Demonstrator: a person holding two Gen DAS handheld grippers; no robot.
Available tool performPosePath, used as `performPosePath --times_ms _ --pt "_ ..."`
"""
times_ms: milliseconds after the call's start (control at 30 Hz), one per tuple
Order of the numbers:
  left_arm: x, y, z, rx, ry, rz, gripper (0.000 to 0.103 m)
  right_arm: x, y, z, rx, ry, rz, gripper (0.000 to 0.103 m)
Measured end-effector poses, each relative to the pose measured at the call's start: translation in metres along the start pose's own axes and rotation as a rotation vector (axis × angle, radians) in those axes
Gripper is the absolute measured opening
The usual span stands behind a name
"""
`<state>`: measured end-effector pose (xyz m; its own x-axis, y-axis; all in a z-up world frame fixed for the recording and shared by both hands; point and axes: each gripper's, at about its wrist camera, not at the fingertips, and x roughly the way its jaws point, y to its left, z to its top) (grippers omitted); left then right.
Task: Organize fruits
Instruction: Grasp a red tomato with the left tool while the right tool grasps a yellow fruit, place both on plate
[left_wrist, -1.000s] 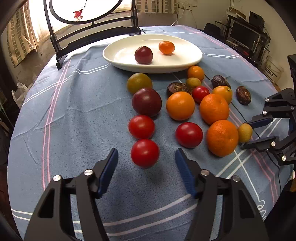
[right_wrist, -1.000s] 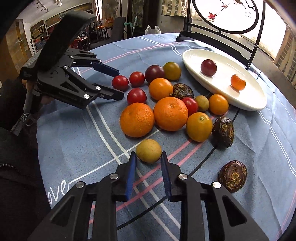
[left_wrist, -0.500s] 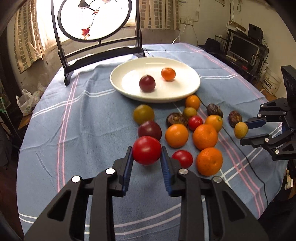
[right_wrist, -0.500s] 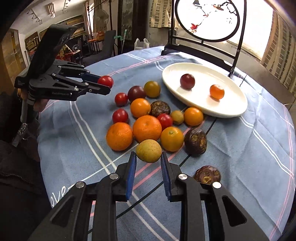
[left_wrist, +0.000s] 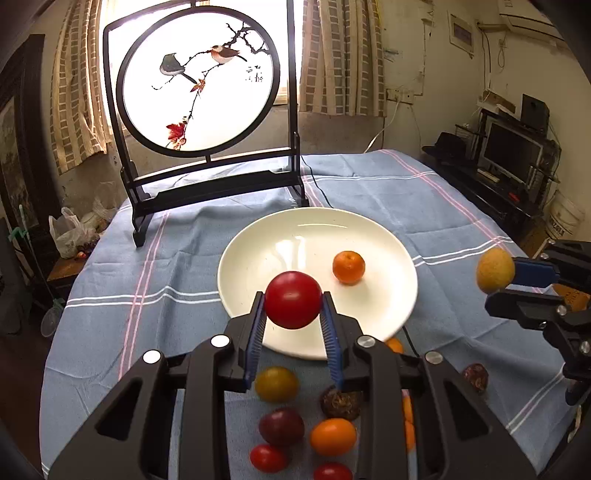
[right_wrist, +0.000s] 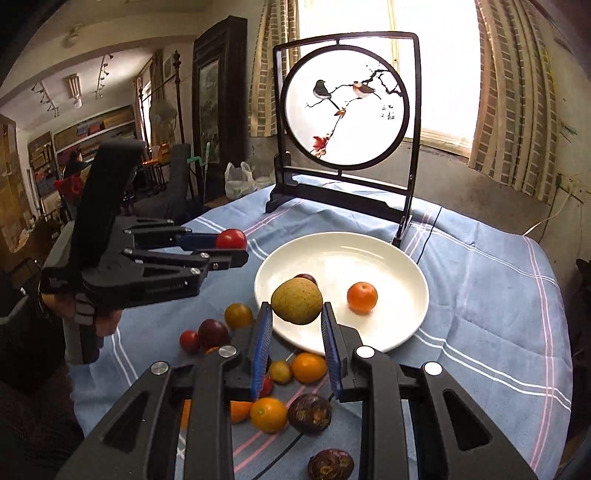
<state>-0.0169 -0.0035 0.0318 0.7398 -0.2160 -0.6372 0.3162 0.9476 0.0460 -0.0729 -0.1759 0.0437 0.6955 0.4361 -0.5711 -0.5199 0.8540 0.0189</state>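
Note:
My left gripper (left_wrist: 293, 315) is shut on a red tomato (left_wrist: 293, 300) and holds it in the air over the near rim of the white plate (left_wrist: 258, 254). My right gripper (right_wrist: 297, 319) is shut on a yellow-green fruit (right_wrist: 296, 301), held above the plate's (right_wrist: 402, 328) near-left rim. The plate holds a small orange (left_wrist: 348, 267) and a dark plum (right_wrist: 306, 278), mostly hidden behind the yellow-green fruit. Several tomatoes, oranges and dark wrinkled fruits lie on the blue cloth below both grippers.
A black-framed round bird screen (left_wrist: 199, 85) stands at the back of the table behind the plate. A thin black cable (right_wrist: 428, 236) runs over the cloth. The table's edges fall off at left and right; furniture stands beyond.
Both grippers rose and moved toward the plate, each carrying its fruit. A second ago the left gripper was open around the tomato on the cloth; it has closed and lifted it.

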Motion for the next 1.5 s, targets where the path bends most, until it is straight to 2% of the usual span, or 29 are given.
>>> performPosePath --times_ms 333,733,1000,1400,1433,1467,1500 --pt "0.043 -0.002 0.027 -0.05 -0.003 0.03 0.029 0.045 -0.033 0.021 0.137 -0.029 0.005 0.027" --pt "0.076 0.007 0.024 -0.076 0.038 0.04 0.029 0.076 -0.037 0.024 0.167 -0.024 0.03 0.027" --pt "0.095 0.023 0.019 -0.101 0.082 0.06 0.029 0.11 -0.043 0.007 0.162 0.08 -0.015 0.027" --pt "0.11 0.021 0.012 -0.101 0.132 0.072 0.03 0.124 -0.045 -0.001 0.175 0.115 -0.055 0.028" --pt "0.111 0.022 0.012 -0.102 0.132 0.076 0.038 0.123 -0.047 -0.001 0.185 0.112 -0.063 0.031" --pt "0.11 0.022 0.012 -0.105 0.126 0.083 0.056 0.122 -0.049 -0.001 0.196 0.106 -0.058 0.038" --pt "0.107 0.024 0.012 -0.111 0.111 0.093 0.064 0.12 -0.051 -0.001 0.202 0.098 -0.057 0.044"
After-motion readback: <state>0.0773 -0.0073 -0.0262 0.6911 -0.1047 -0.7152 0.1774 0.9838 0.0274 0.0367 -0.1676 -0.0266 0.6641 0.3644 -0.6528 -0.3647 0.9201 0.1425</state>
